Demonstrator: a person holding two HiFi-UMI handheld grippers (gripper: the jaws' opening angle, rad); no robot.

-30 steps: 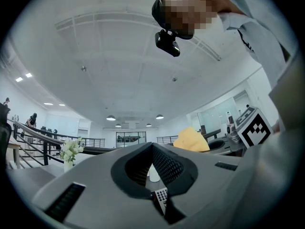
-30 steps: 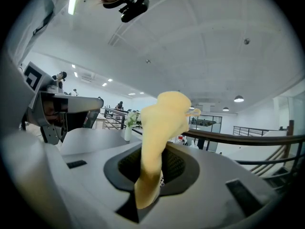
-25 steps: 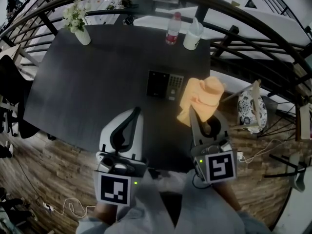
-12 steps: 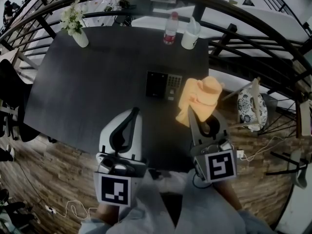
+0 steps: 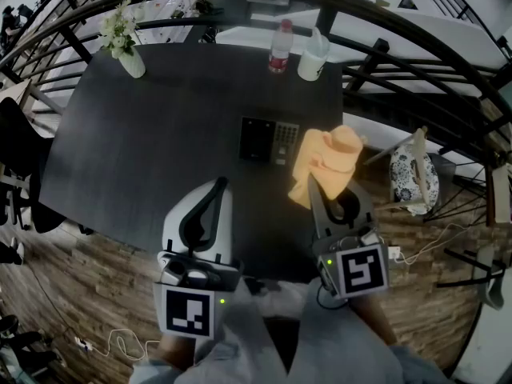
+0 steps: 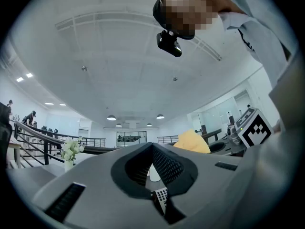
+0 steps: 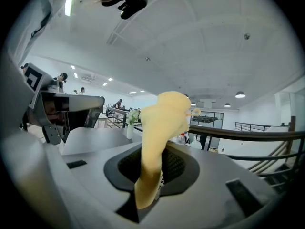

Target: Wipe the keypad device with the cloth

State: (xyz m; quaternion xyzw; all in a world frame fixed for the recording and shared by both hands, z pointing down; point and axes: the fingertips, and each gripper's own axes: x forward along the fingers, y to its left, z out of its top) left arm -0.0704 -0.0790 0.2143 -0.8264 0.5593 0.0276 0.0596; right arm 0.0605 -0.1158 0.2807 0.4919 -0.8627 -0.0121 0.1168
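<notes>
2 grippers in frame, one loaded. Right gripper (image 5: 332, 194) is pinching the orange cloth (image 5: 324, 166): in the right gripper view the fabric runs down between the ribbed pads and bunches up above the tips. Left gripper (image 5: 220, 186) has its jaws pressed together at the tips with nothing in them. Its view only shows the keypad keys through the gap lower down, farther off.

Keypad device (image 5: 270, 140) lies flat on the dark table (image 5: 144, 134), centre-right of the head view. Long axis runs left-right in frame, dark screen half on the left, keys on the right.

Key relation: the device sits up and left of the R jaws. The cloth's left edge lines up just beside the device's keyed end in the head view. The cloth looks held clear of the tabletop, but I can't tell contact from here. R gripper is clearly nearer. L is lower left, well apart from the device.

Wipe not started, imo. Next move needs R to go fwd and left and drop so the loose bunch lands on the keys, then stroke along the long axis. Risk: the device slides, since nothing's bracing it.

Bottle (image 5: 281, 46), white cup (image 5: 314, 58) and flower vase (image 5: 124, 42) sit at the far edge, out of the way.
</notes>
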